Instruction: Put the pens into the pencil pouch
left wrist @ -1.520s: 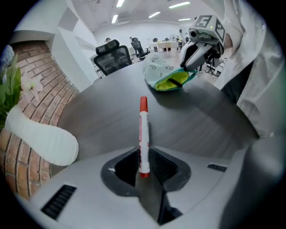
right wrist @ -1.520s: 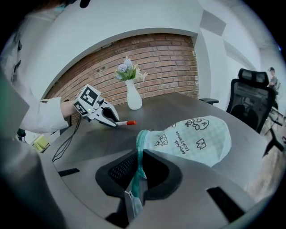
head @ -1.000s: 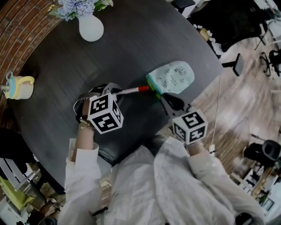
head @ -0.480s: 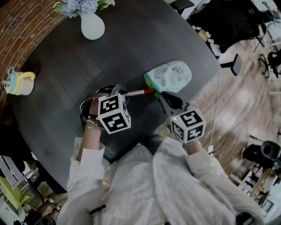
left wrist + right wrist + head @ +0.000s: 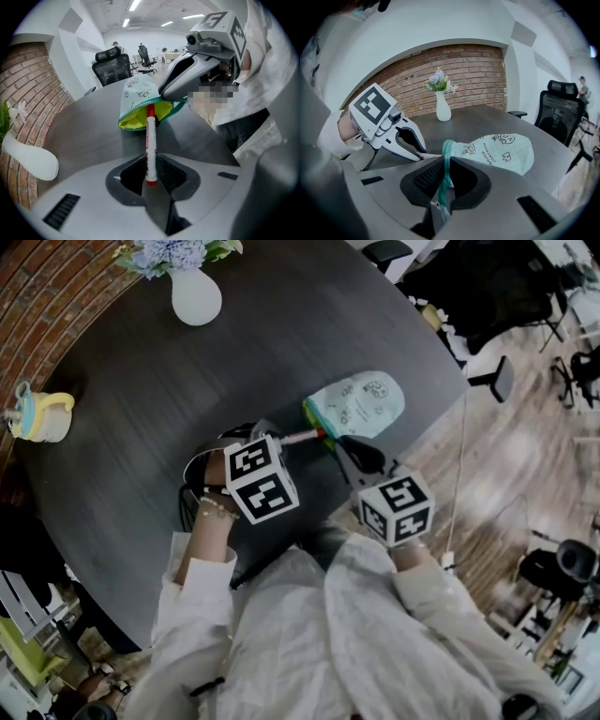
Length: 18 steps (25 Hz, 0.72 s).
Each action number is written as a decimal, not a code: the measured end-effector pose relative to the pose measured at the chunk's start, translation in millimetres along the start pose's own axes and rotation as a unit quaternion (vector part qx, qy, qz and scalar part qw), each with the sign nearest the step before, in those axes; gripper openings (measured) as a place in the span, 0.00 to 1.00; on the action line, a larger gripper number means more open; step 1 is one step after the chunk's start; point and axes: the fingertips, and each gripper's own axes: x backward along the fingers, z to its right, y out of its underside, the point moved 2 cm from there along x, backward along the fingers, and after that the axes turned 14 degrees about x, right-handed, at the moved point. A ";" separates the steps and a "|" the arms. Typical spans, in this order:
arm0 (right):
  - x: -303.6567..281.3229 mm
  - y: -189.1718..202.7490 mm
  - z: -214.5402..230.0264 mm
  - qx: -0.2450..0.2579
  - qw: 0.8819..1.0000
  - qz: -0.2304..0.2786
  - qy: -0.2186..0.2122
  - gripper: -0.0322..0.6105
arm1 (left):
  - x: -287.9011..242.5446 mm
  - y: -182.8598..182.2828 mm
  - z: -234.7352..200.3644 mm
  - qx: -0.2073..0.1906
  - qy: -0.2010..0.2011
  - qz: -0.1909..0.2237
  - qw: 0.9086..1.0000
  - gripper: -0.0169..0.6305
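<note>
A mint-green pencil pouch with a yellow-green lining lies on the dark round table, its mouth facing the left gripper. My left gripper is shut on a white pen with a red tip. The pen's red end reaches into the pouch mouth. My right gripper is shut on the pouch's teal zipper edge and holds the mouth open. In the head view the left gripper sits left of the pouch and the right gripper just below it.
A white vase with pale flowers stands at the table's far edge. A small yellow and blue cup sits at the left. The table rim runs close behind the pouch, with office chairs on the wood floor beyond. A brick wall lies behind the vase.
My left gripper has moved right towards the pouch, carrying the pen so its red tip now enters the pouch mouth. The right gripper has stayed where it was, still on the pouch edge.
</note>
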 end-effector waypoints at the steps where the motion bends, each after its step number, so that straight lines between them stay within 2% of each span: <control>1: 0.3 0.0 0.1 0.000 1.000 0.000 0.000 0.10 | -1.7 -3.0 2.4 0.002 0.000 0.002 1.000 0.13; 6: -1.1 0.6 0.1 0.000 1.000 0.000 -0.003 0.11 | -9.2 -20.2 15.0 0.015 0.007 0.019 1.000 0.13; 14: -5.0 0.1 -0.3 -0.001 1.000 -0.002 -0.013 0.11 | -13.2 -45.2 19.7 0.066 -0.001 0.058 0.996 0.13; 18: -7.3 -0.3 -1.2 -0.005 1.000 -0.001 -0.021 0.11 | -16.6 -60.0 22.2 0.064 -0.018 0.088 0.994 0.13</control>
